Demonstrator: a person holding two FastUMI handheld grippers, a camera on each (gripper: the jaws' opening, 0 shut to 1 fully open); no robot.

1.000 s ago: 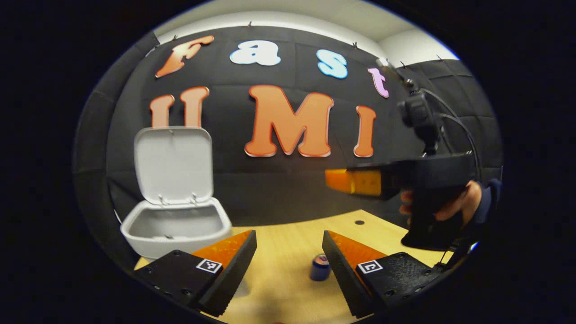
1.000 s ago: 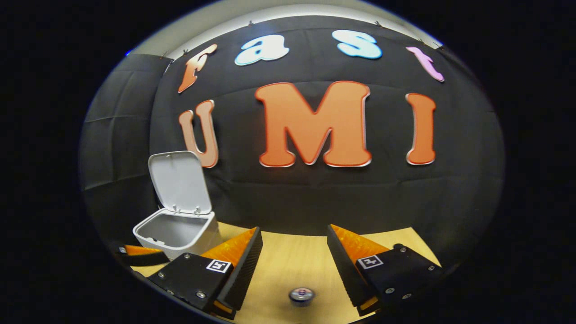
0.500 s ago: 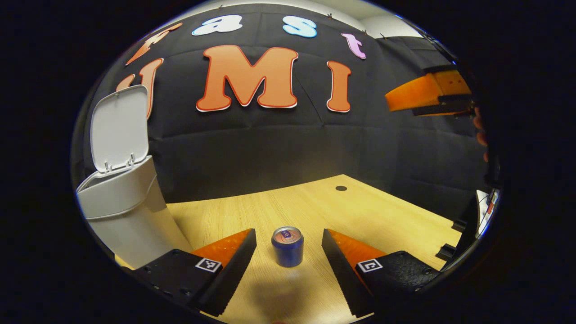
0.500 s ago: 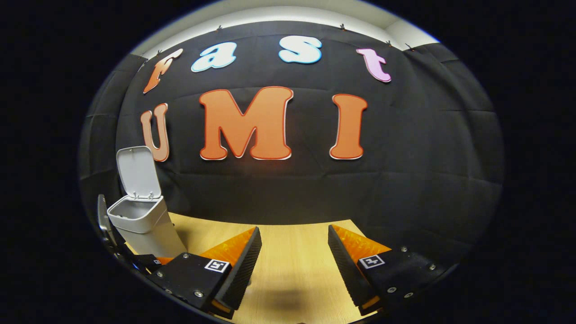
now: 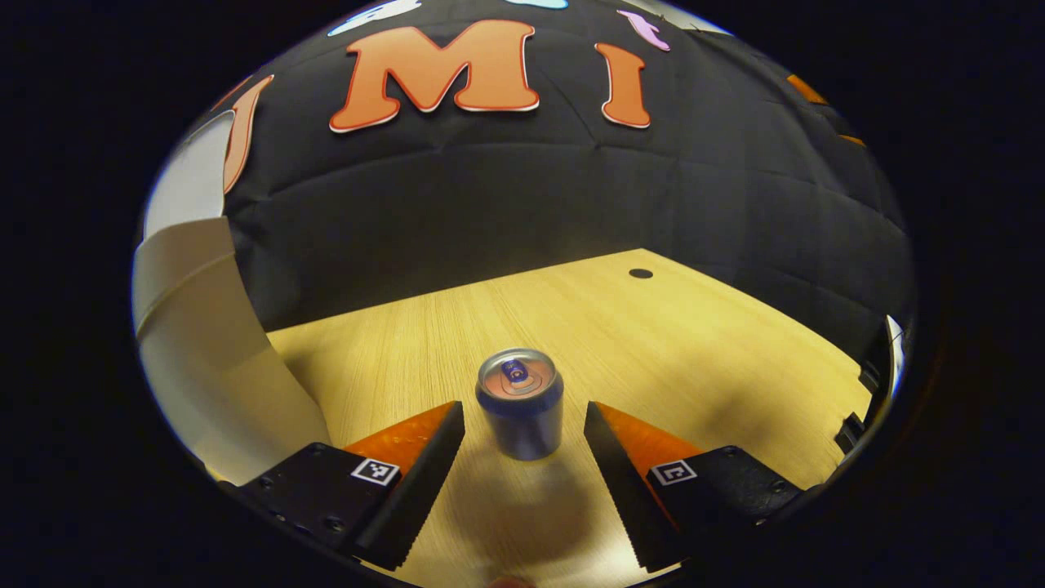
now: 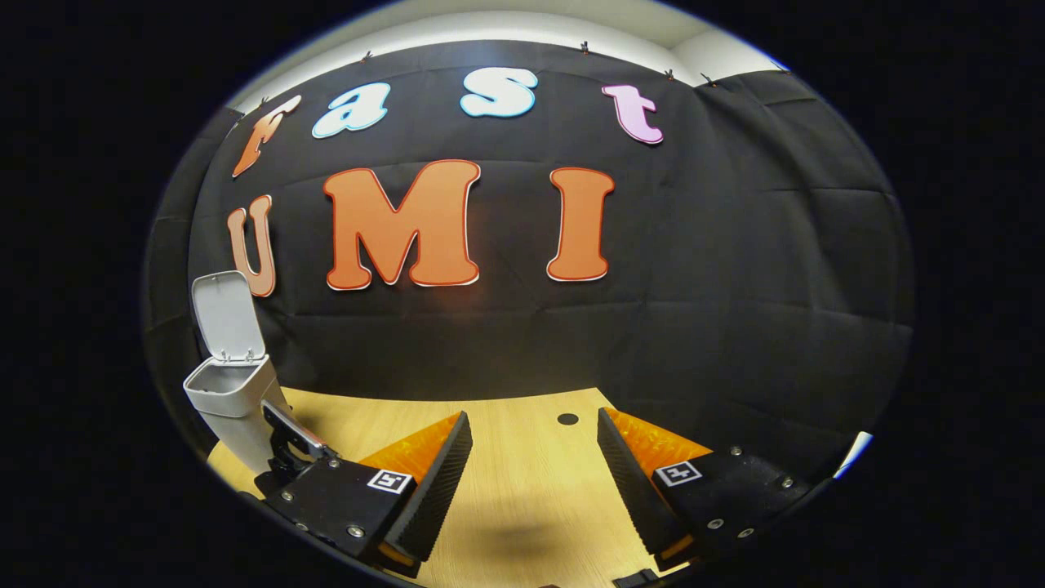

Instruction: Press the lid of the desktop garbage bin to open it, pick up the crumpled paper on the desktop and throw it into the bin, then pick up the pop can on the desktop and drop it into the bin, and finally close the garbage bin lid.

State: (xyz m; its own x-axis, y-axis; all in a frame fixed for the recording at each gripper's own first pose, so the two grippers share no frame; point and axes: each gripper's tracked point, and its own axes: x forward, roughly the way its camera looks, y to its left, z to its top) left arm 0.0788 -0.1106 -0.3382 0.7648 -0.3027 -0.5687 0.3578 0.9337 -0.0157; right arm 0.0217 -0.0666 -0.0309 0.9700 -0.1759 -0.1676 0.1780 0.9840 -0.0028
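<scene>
Small blue-and-silver aluminium pop can (image 5: pixel 520 403) stands upright, lower centre of the left gripper view, on the pale wood-grain desktop (image 5: pixel 653 343). It sits between the tips of the left gripper (image 5: pixel 522 433), whose jaws are spread wide, clear gap on both sides, no contact yet. The silver top with its pull tab faces up.

Handling guess: thin-walled metal, light, probably empty, so it should dent under a hard squeeze and tip if one finger bumps it first. The smooth round side may slip or rotate. Best hold looks like mid-height on the cylinder wall, fingers on opposite sides, closing evenly and gently.

White plastic desktop garbage bin (image 5: pixel 196 343) runs along the left edge of that view, near the can but not touching. In the right gripper view the same bin (image 6: pixel 233 400) is at lower left with its hinged white lid (image 6: pixel 227 317) standing open. No crumpled paper on the desktop; likely already binned, can't confirm.

Right gripper (image 6: pixel 535 474) at bottom centre of its own view, jaws wide apart, holding nothing, over bare desktop.

Surface: flat, smooth laminate, small dark round hole (image 5: pixel 641 273) toward the far edge. Black cloth wall (image 6: pixel 735 286) behind, strip of white ceiling at the top of the right gripper view.
</scene>
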